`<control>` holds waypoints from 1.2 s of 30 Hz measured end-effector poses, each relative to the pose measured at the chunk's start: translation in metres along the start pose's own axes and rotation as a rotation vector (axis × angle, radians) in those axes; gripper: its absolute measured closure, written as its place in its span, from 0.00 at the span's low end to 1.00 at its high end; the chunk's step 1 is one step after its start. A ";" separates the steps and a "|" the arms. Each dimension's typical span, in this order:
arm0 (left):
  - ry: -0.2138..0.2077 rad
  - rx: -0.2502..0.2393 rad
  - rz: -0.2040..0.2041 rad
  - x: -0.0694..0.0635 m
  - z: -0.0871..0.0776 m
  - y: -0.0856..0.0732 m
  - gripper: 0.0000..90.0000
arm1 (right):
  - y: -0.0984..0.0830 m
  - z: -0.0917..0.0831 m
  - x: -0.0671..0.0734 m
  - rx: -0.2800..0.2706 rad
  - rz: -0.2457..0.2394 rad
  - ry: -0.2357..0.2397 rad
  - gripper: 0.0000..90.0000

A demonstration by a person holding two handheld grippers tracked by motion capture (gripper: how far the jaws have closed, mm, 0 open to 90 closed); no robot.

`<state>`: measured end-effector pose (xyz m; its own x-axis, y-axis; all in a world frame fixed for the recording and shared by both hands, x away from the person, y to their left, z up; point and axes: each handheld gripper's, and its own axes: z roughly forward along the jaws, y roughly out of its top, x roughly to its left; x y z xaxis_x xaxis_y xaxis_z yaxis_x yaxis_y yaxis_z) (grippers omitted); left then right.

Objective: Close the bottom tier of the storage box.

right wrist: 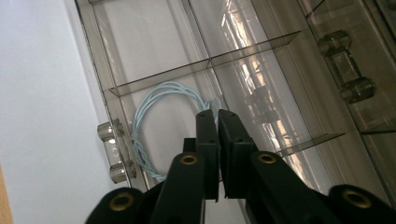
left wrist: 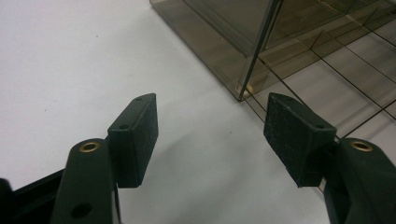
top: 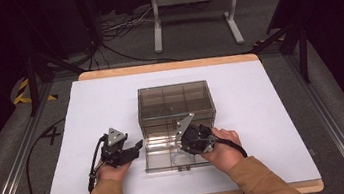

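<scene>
- While our right gripper (right wrist: pixel 217 114) hangs over the pulled-out drawer (right wrist: pixel 154 60) of the smoked-plastic box (top: pixel 175 104), its jaws stand nearly together, pinching an end of the pale blue cord (right wrist: pixel 156 100).
- That cord lies coiled in the drawer's near compartment, just behind the front wall with its knobs (right wrist: pixel 114 151); a clear divider (right wrist: pixel 205 63) closes the compartment on the far side.
- Our left gripper (left wrist: pixel 210 133) waits wide and empty above the white sheet (left wrist: pixel 70 60), just beside the box's corner, touching nothing.
- We judge the step in hand to be the grip on the cord, either to lift it out or having just laid it in; which of the two we cannot tell.
- If lifting, the next move calls for a straight rise that clears the divider and front wall, slow enough that the loops do not snag.
- We could steady the box with the left gripper.
</scene>
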<state>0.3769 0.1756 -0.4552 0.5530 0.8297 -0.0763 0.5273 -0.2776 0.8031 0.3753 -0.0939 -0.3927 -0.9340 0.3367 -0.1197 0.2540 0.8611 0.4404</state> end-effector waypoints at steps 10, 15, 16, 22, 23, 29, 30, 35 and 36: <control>0.001 -0.002 -0.005 0.000 0.001 0.000 0.40 | -0.003 -0.013 0.004 -0.025 -0.004 0.005 1.00; 0.001 -0.001 -0.005 0.000 0.001 0.000 0.40 | -0.007 -0.019 0.008 -0.034 -0.023 0.014 1.00; 0.002 -0.001 -0.005 0.000 0.001 0.000 0.40 | -0.007 -0.020 0.009 -0.034 -0.024 0.021 1.00; 0.002 0.000 -0.007 0.000 0.001 0.000 0.40 | -0.007 -0.022 0.014 -0.044 -0.045 0.046 1.00; 0.002 -0.001 -0.007 0.000 0.001 0.000 0.40 | -0.007 -0.022 0.016 -0.040 -0.048 0.048 1.00; 0.001 0.001 -0.004 0.000 0.001 0.000 0.40 | -0.009 -0.019 0.025 -0.037 -0.072 0.080 1.00; 0.001 0.001 -0.004 0.000 0.001 0.000 0.40 | -0.009 -0.019 0.025 -0.037 -0.072 0.080 1.00; 0.002 0.000 -0.004 0.000 0.001 0.000 0.40 | -0.012 -0.015 0.032 -0.033 -0.085 0.100 1.00; 0.002 0.000 -0.004 0.000 0.001 0.000 0.40 | -0.012 -0.015 0.032 -0.033 -0.085 0.100 1.00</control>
<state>0.3776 0.1750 -0.4553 0.5496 0.8318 -0.0780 0.5296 -0.2747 0.8026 0.3388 -0.0990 -0.3881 -0.9726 0.2216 -0.0698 0.1654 0.8714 0.4619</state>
